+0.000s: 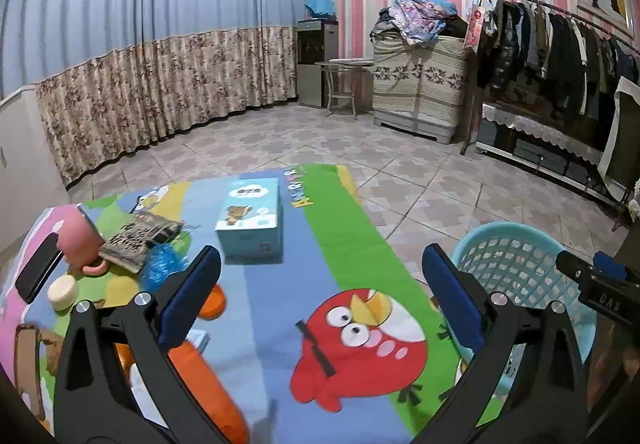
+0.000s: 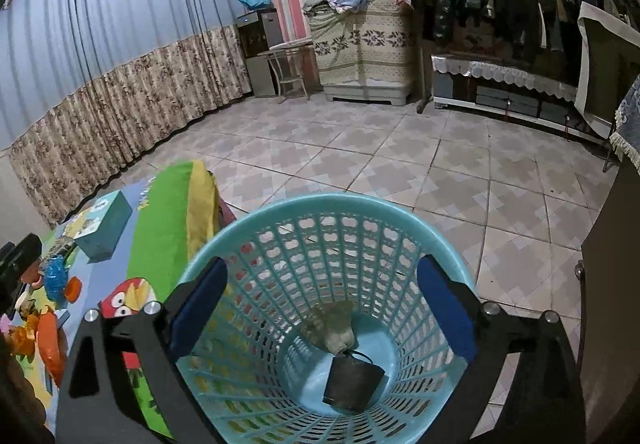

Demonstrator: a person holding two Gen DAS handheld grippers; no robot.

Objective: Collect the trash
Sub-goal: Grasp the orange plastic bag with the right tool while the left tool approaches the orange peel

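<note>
The left gripper [image 1: 320,288] is open, empty, and hangs above the table [image 1: 360,244], which is covered in a cartoon-print cloth. The right gripper [image 2: 322,304] is likewise open and empty, its blue fingers [image 2: 200,308] spread over the mouth of the one turquoise basket [image 2: 248,228], which stands on the tiled floor just beside the table's right edge.

Inside the basket, at lower centre of the right wrist view, lie two items: one crumpled greenish-brown wad [image 2: 332,324] and one dark flat packet [image 2: 352,380], touching each other on the basket bottom.

On the table, trash sits at the left of the left wrist view: one crumpled blue plastic wrapper [image 1: 162,268] and orange wrappers [image 1: 200,380], count uncertain, partly hidden behind the left gripper's finger. Other items nearby:
- one light-blue tissue box [image 1: 250,220], centre frame
- one pink mug [image 1: 78,240]
- one book [image 1: 136,240], touching the mug
- one black phone [image 1: 38,268]
- one small cream jar [image 1: 62,292]

Nothing stands between the left gripper and the tissue box.
</note>
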